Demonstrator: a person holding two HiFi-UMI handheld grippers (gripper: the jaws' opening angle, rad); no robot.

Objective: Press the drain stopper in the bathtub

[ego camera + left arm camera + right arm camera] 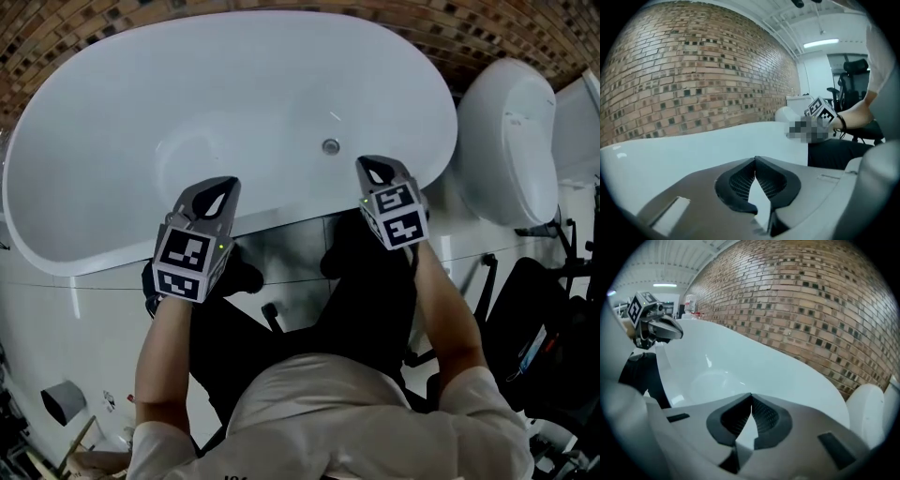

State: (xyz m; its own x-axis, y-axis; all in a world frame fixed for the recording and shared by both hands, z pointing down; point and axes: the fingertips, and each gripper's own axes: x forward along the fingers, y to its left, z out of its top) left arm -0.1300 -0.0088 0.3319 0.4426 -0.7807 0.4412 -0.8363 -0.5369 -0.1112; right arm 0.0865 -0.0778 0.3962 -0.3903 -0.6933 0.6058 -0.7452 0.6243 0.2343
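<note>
The white oval bathtub (112,141) fills the top of the head view. Its round metal drain stopper (330,145) sits on the tub floor, right of the middle. My left gripper (223,187) hovers over the near rim, shut with nothing in it, well left of the stopper. My right gripper (377,169) is also shut and empty, over the near rim just right of the stopper and closer to me. The left gripper (755,160) shows its tips touching in its own view, and so does the right gripper (751,395). The stopper is out of sight in both gripper views.
A white toilet (506,141) stands right of the tub. A brick wall (820,301) runs behind it. A black office chair (530,323) is at the right, near my right arm. My legs in dark trousers (309,309) are against the tub's near side.
</note>
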